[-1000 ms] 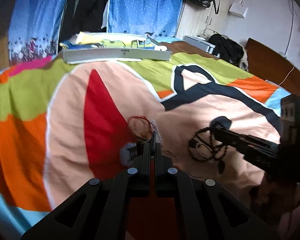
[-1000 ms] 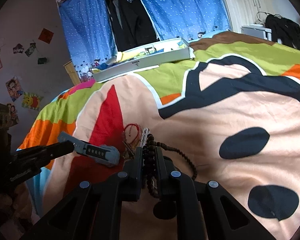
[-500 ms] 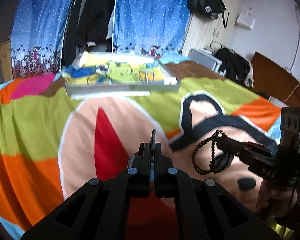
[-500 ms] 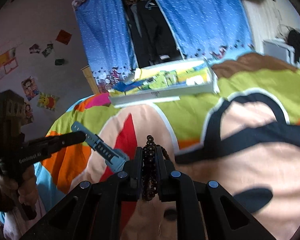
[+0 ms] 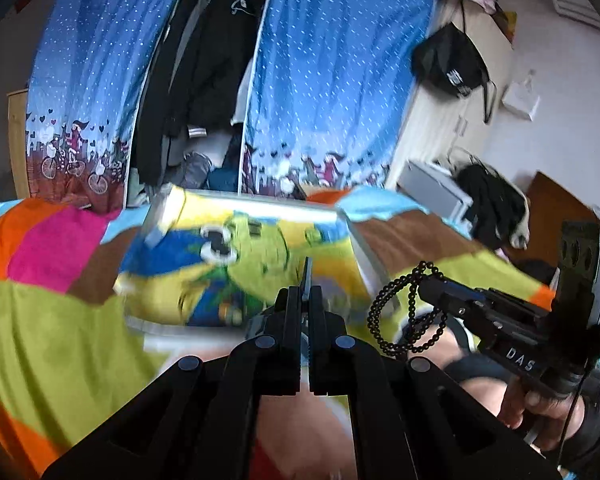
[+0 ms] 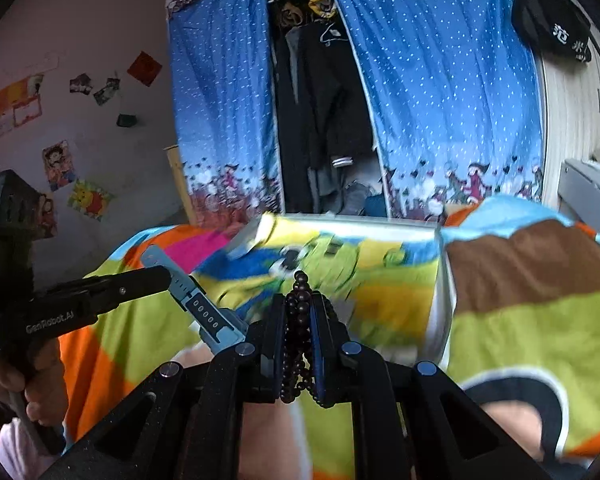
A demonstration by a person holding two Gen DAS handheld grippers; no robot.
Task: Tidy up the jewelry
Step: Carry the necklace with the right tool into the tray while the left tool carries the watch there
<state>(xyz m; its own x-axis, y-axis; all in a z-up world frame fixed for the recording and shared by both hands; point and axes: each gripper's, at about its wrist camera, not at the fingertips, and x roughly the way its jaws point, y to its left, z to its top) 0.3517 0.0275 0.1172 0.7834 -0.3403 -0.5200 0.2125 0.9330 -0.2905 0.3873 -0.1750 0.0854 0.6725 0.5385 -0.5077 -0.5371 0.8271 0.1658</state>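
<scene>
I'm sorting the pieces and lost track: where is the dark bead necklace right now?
The dark bead necklace is clamped in the right gripper, hanging in loops over the bedspread, just short of the cartoon-lined box.

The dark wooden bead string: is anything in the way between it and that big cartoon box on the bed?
Nothing visible. The dark wooden bead string, clamped in the right gripper, hangs just short of the open cartoon-printed box; only colourful bedspread lies between.
</scene>
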